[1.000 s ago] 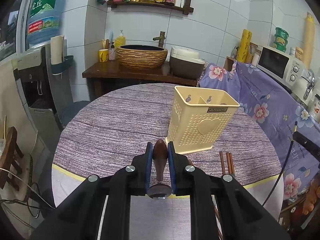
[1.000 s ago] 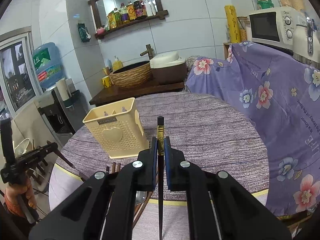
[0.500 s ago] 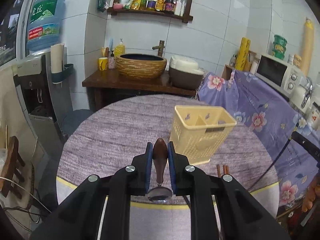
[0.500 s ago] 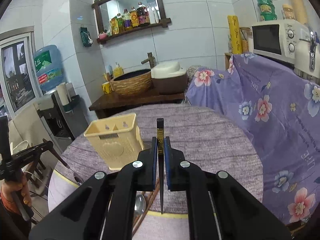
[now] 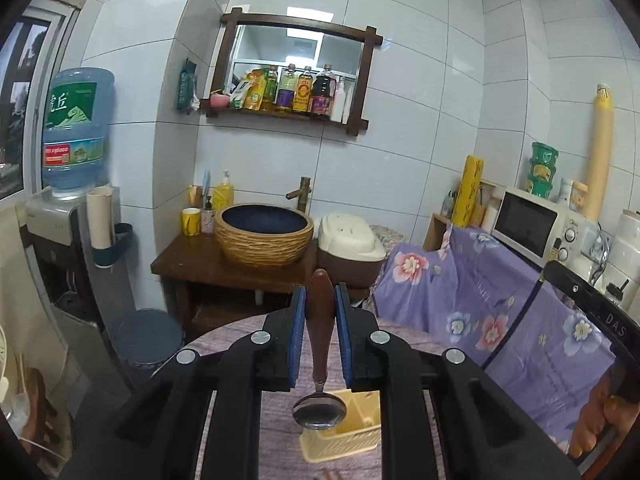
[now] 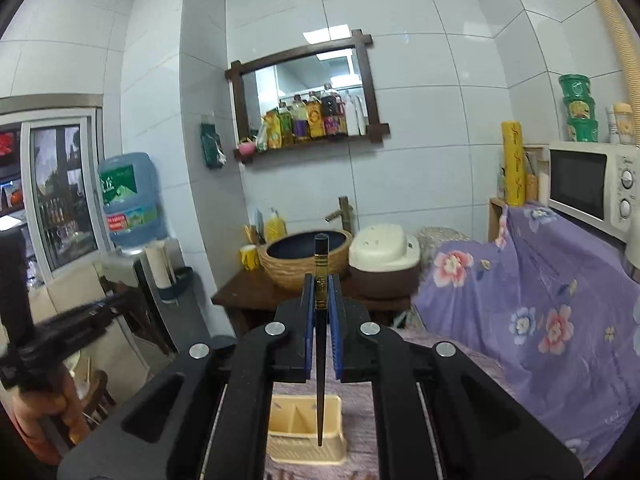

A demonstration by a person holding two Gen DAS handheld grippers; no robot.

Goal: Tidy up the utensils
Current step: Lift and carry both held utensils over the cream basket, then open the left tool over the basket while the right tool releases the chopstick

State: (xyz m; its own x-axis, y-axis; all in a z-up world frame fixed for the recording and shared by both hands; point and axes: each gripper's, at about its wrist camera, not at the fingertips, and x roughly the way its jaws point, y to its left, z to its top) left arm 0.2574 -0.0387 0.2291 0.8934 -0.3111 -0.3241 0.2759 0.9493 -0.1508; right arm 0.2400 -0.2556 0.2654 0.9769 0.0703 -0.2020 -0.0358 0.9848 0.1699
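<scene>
Left wrist view: left gripper clamped on the wooden handle of a spoon, bowl hanging at lower centre above the cream utensil holder. Right wrist view: right gripper closed on a dark chopstick, its tip over the holder's divided compartments at the bottom of the frame. Judged risk: both utensils dangle loosely, so a swinging tip could strike a divider or rim, tipping the light holder on the table
</scene>
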